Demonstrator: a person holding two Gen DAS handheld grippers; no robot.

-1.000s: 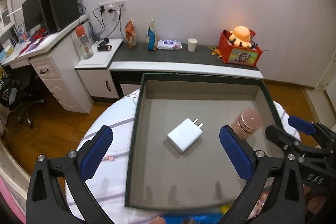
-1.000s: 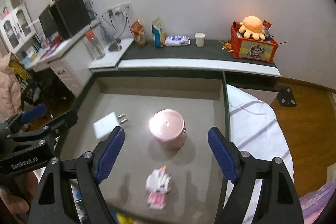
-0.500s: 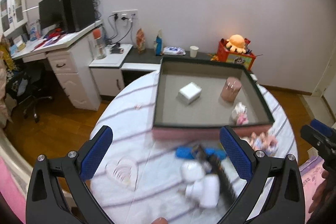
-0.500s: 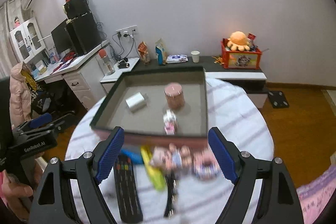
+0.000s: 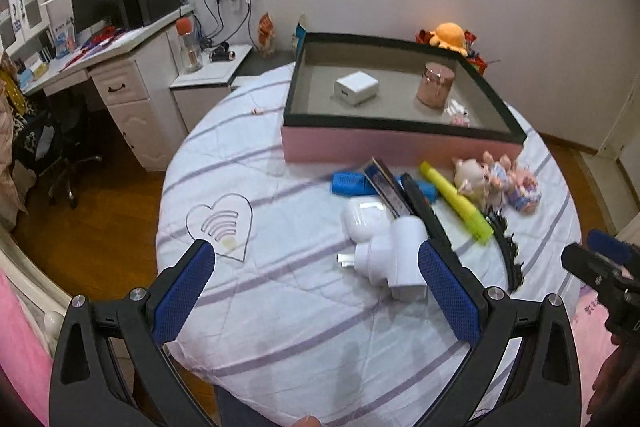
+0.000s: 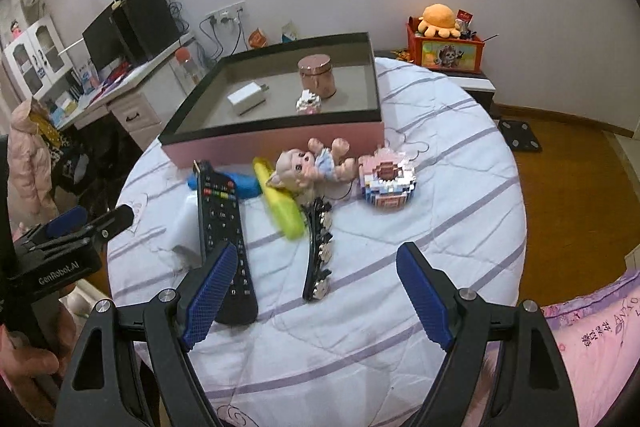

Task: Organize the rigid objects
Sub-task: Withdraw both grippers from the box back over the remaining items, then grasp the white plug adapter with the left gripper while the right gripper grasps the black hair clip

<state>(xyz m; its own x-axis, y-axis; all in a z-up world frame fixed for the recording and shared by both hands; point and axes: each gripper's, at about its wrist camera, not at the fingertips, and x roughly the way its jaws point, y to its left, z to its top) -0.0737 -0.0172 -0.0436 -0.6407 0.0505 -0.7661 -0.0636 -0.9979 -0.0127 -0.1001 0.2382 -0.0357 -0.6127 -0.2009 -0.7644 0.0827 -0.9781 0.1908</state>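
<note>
1. The left gripper [image 5: 316,291] hangs above the near part of the round table under a white quilted cloth with lilac stripes [image 5: 280,311]; its blue-padded fingers [image 5: 182,291] are spread wide with nothing between them
2. The right gripper [image 6: 316,297] hangs over the same cloth, its blue pads equally far apart and holding nothing
3. Nearest the left gripper lies a white plug adapter [image 5: 394,259], prongs pointing left, touching a white rounded earbud case [image 5: 362,221] just behind it
4. A black remote control with coloured buttons [image 6: 222,227] has its long axis running from the near edge away toward the box, its near end beside the right gripper's left pad
5. A black hair clip set with pale flowers [image 6: 318,247] lies just right of the remote, roughly parallel, long axis also near to far
6. A yellow-green marker pen [image 6: 280,203] runs diagonally, its far end toward the box and its near end beside the clip; a blue oblong case [image 6: 236,185] lies crosswise behind the remote
7. A small pale doll in a blue dress [image 6: 314,167] lies on its side next to a pink-and-white block-built toy [image 6: 386,183]
8. Farthest is a shallow pink box with a black rim and grey floor [image 6: 280,139], holding a white charger block [image 6: 246,99], an upright pink round jar [image 6: 318,75] and a small pink-white figure [image 6: 308,103]
</note>
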